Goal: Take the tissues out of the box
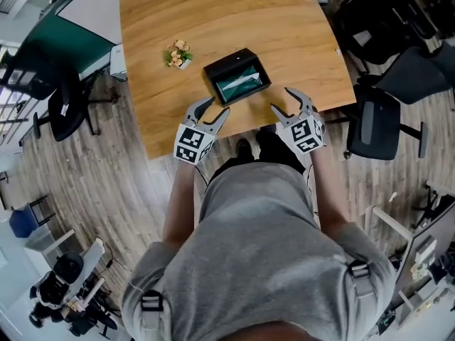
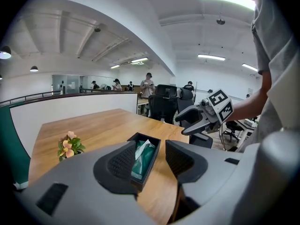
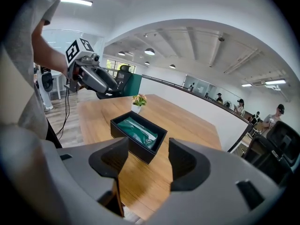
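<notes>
Left gripper point(image 1: 211, 112): jaws spread, empty, over the desk's point(image 1: 213, 20) near edge.
Right gripper point(image 1: 287, 103): also spread and empty.
Box point(image 1: 226, 60): black, open, just beyond both.
Tissues point(image 1: 242, 84): green pack inside, white sheet poking up.
Risk: we expect the box to lift or slide with the pull unless pinned; the sheet may tear.
Writing: none readable, only square markers.
</notes>
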A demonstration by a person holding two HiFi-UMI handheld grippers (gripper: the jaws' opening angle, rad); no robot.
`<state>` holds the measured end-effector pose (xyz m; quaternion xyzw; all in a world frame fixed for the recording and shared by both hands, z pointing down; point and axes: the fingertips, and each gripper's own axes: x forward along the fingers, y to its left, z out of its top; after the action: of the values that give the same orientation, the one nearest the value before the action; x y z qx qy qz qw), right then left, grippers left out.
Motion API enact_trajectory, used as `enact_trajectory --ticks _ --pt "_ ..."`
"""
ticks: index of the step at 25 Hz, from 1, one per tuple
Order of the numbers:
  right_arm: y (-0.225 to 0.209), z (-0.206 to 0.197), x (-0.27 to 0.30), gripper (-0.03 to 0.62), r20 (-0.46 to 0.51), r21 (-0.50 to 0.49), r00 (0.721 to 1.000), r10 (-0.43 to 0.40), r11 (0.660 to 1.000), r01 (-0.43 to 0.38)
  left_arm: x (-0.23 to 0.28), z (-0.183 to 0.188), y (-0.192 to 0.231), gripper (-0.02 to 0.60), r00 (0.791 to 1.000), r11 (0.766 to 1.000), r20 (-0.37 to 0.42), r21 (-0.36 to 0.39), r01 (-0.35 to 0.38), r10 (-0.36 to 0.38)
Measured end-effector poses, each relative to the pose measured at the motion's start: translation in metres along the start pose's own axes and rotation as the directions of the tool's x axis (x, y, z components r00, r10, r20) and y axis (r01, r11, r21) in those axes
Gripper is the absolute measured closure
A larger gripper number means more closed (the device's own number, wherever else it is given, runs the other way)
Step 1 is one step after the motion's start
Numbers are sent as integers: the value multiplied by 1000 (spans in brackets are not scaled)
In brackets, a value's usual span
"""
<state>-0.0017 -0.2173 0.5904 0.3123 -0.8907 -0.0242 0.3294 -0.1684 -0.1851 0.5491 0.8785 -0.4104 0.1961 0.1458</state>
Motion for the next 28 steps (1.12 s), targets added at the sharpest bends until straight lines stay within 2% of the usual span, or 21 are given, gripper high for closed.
enact_trajectory --ticks 8,13,18,28 --pt "-25 -5 28 318 2 20 1000 23 1000 -23 35 -5 12 370 999 1000 -51 27 6 -5" --pt "-43 7 46 319 19 15 999 37 999 -37 52 -22 22 369 989 995 -147 95 -1 15" --pt "-53 13 60 319 22 16 998 54 998 -55 69 -28 25 368 984 996 -175 88 29 -13" --pt "-59 -5 74 321 -9 38 996 84 996 -84 107 -45 26 368 953 978 -299 181 101 -43"
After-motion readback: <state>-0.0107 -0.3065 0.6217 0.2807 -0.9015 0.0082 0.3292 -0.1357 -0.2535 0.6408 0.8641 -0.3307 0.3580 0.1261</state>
